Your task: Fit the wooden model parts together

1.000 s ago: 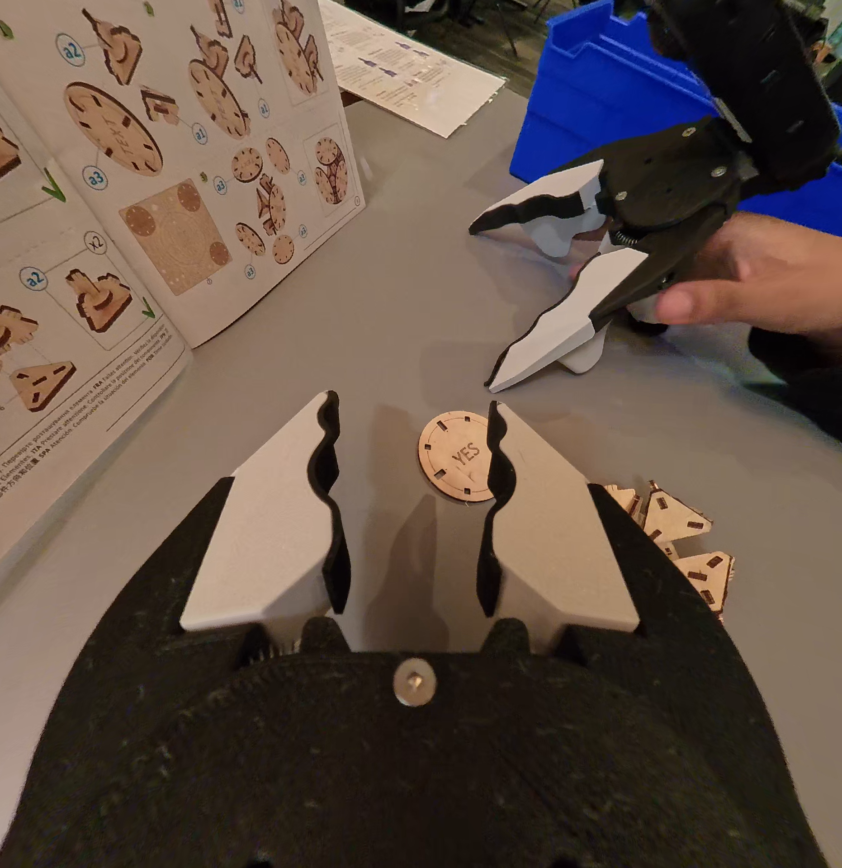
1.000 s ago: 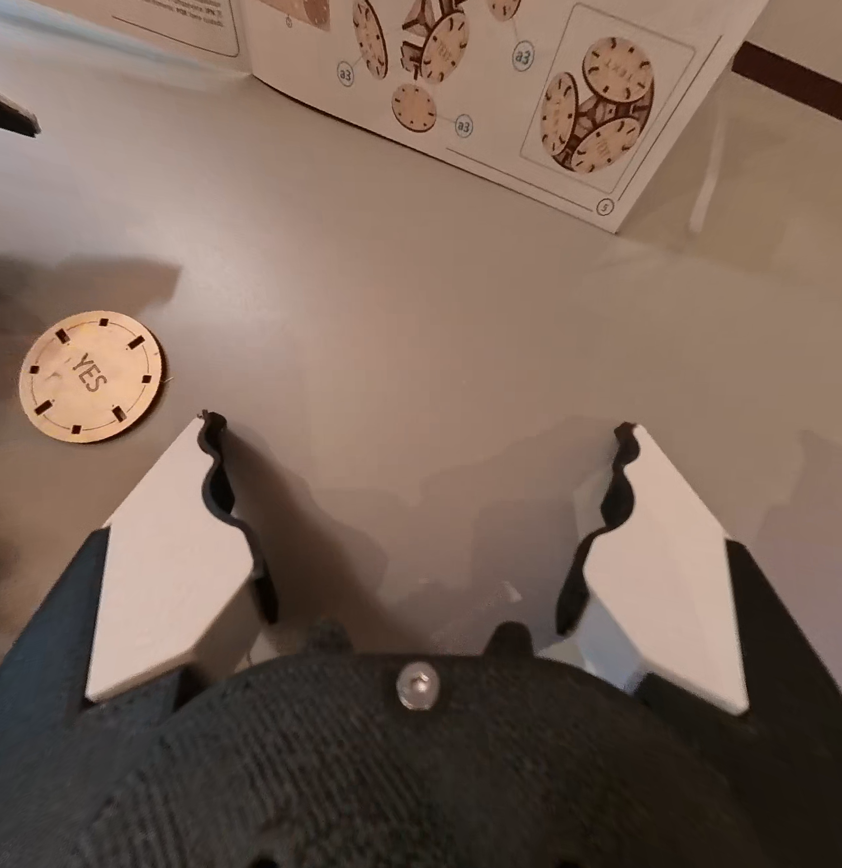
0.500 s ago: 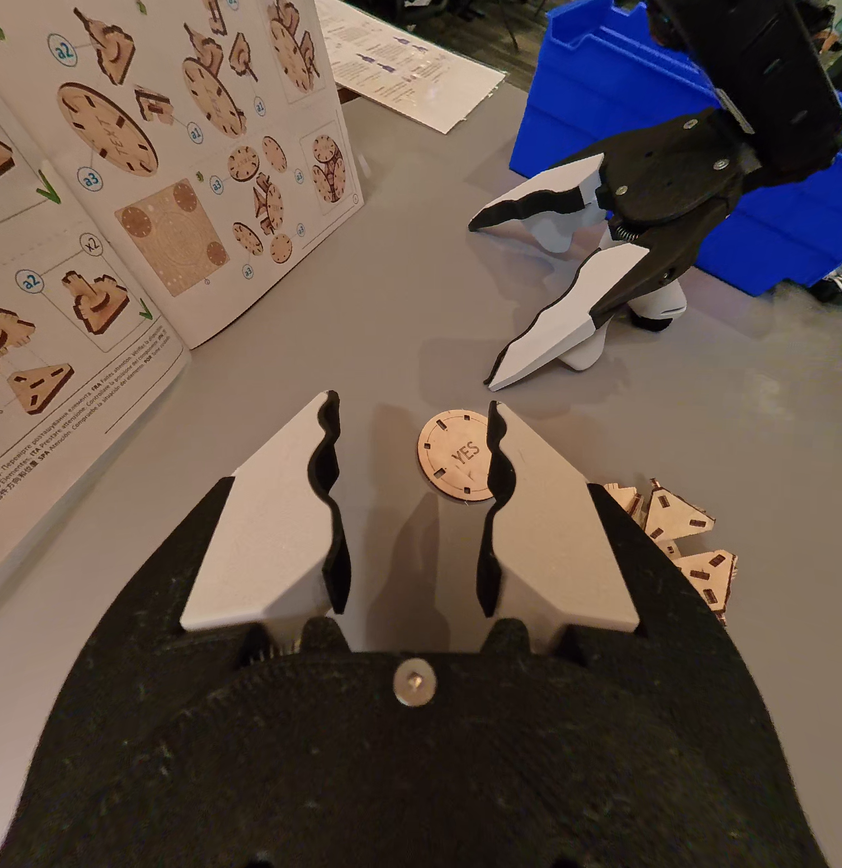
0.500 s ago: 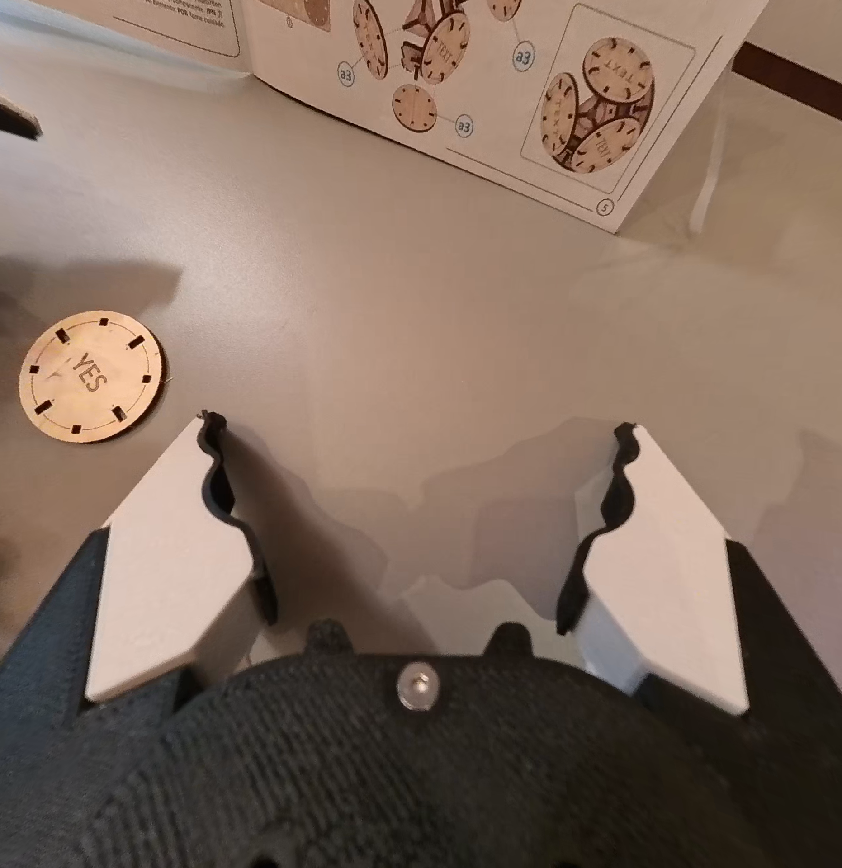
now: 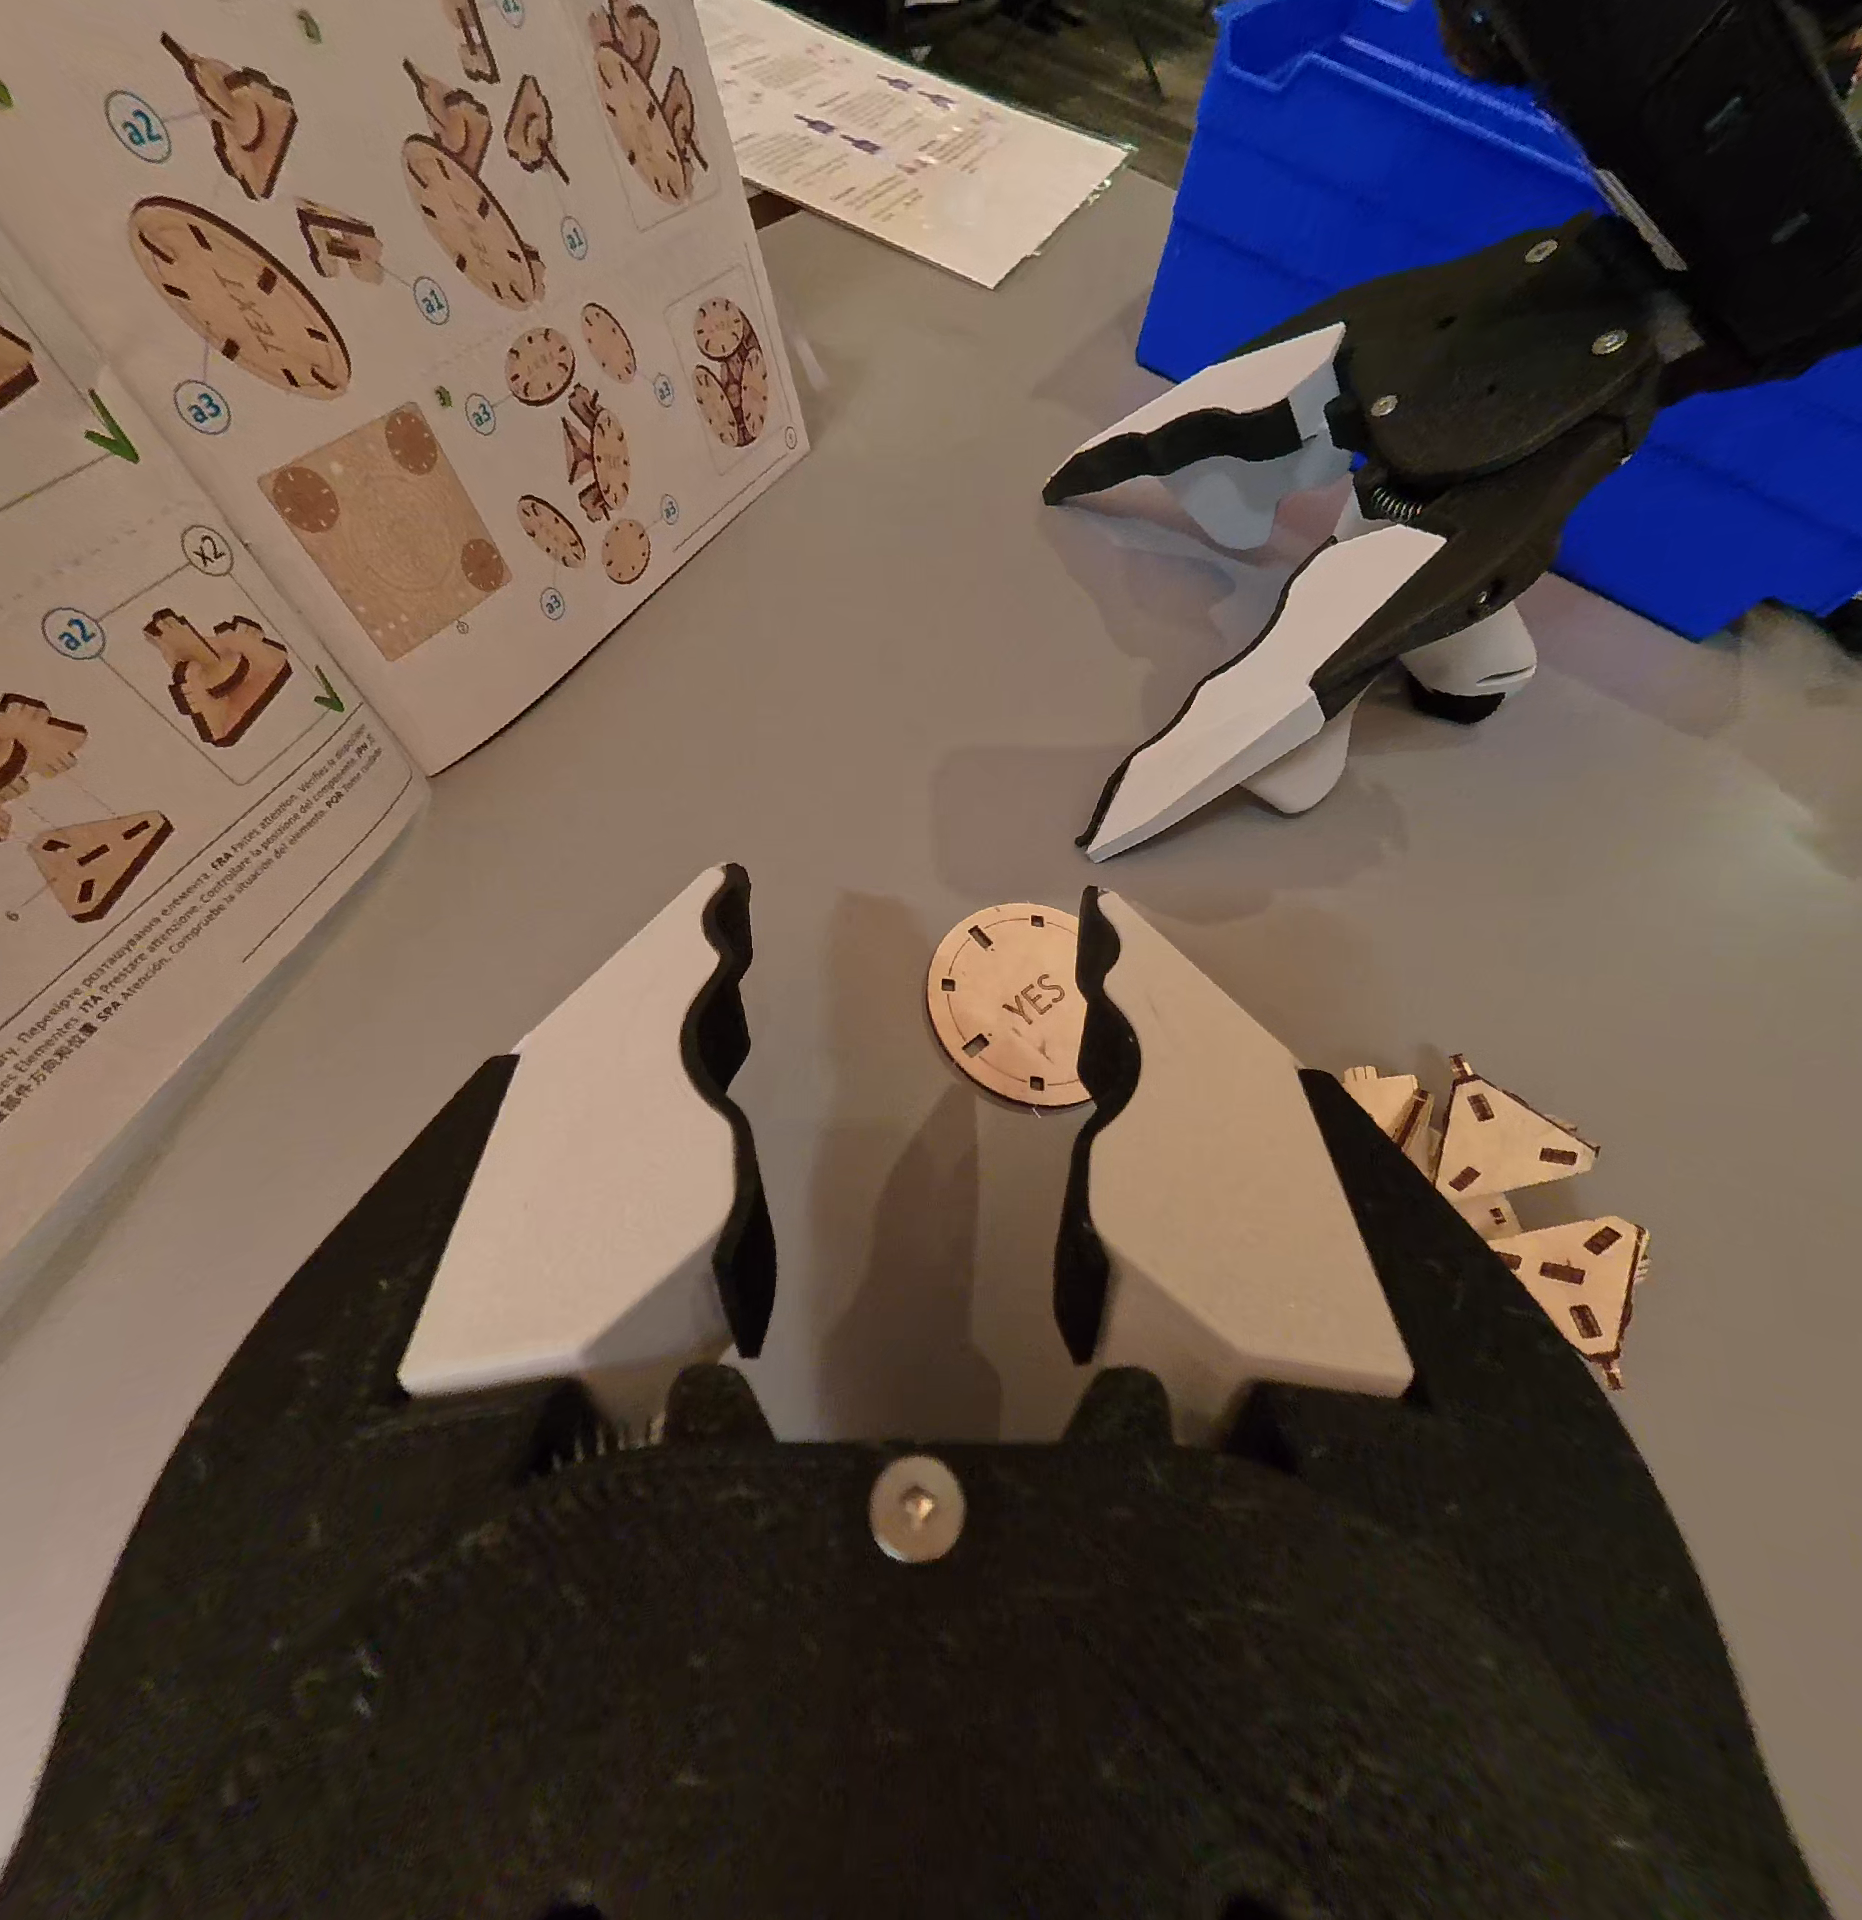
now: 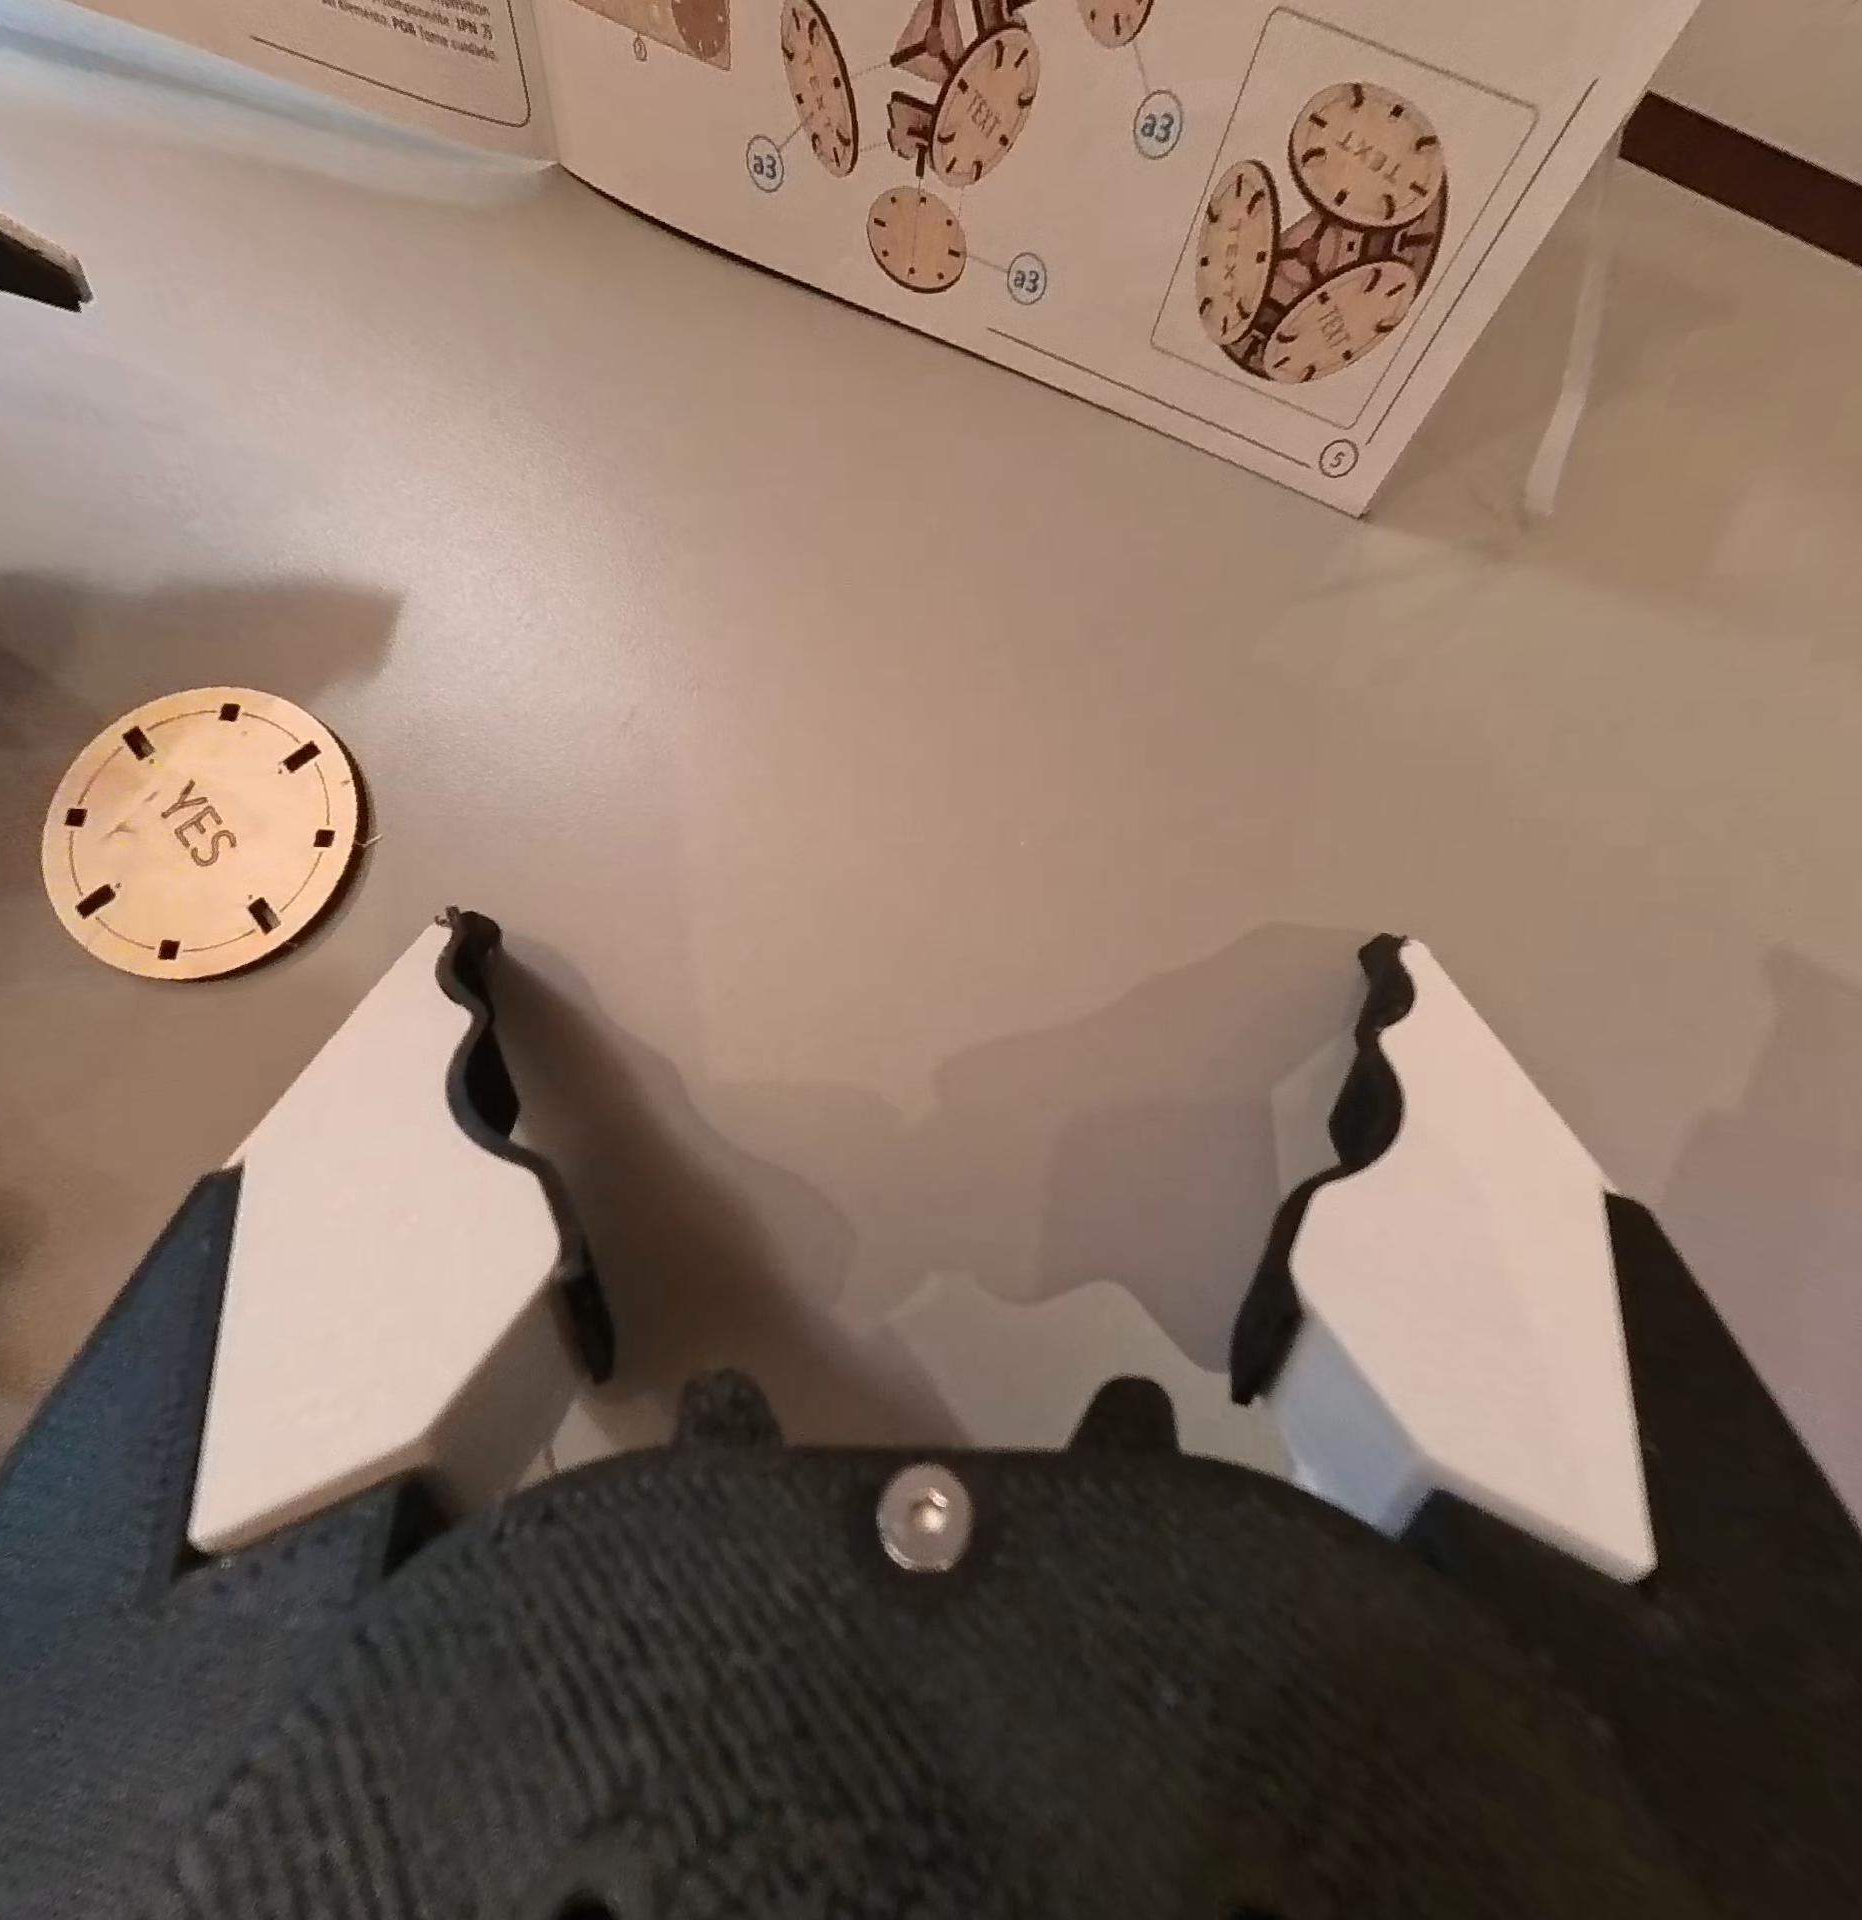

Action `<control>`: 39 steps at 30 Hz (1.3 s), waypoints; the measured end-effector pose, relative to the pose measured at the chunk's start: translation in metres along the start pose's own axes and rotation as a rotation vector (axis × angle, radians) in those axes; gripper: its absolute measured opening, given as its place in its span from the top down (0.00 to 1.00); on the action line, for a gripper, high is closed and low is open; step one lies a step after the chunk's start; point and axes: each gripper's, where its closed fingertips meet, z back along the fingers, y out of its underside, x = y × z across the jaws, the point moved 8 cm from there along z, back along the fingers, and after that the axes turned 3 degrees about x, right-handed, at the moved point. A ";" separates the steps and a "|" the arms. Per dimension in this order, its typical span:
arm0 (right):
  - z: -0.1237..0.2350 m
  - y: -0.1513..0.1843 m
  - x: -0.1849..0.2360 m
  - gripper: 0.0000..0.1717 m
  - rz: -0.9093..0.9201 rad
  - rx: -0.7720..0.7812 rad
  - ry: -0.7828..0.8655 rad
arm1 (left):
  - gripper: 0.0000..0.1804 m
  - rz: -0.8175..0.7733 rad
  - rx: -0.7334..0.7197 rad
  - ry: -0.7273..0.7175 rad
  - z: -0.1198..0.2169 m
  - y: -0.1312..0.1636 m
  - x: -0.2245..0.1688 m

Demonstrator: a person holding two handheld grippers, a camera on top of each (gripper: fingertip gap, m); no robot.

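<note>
A round wooden disc (image 5: 1000, 1003) with small slots lies flat on the grey table (image 5: 854, 727). My left gripper (image 5: 911, 888) is open and empty just above the table. The disc lies by the inner side of its right finger (image 5: 1197, 1143), which partly hides it, and no pad presses on it. My right gripper (image 6: 927, 935) is open wide and empty over bare table. The disc (image 6: 205, 831) lies to the left of its left fingertip. The right gripper also shows in the left wrist view (image 5: 1070, 665), standing low on the table beyond the disc.
An open instruction booklet (image 5: 387, 416) stands at the left, and shows at the top of the right wrist view (image 6: 1114, 156). Several triangular wooden pieces (image 5: 1509, 1195) lie right of my left gripper. A blue bin (image 5: 1374, 208) and a paper sheet (image 5: 906, 135) are at the back.
A hand that was beside the right gripper in the left wrist view has gone out of view. Both grippers and the disc have stayed where they were.
</note>
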 end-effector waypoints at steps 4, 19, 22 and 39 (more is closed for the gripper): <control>0.000 0.000 0.000 0.07 0.000 0.000 0.000 | 0.66 0.002 -0.001 0.004 0.000 0.000 0.000; 0.000 0.000 0.000 0.07 0.000 0.000 0.000 | 0.66 0.002 0.002 0.005 0.000 0.000 0.000; 0.000 0.000 0.000 0.07 0.000 0.000 0.000 | 0.66 0.003 0.004 0.005 0.000 0.000 0.000; 0.000 0.000 0.000 0.07 0.000 0.000 0.000 | 0.66 -0.008 -0.002 -0.004 0.000 0.000 -0.001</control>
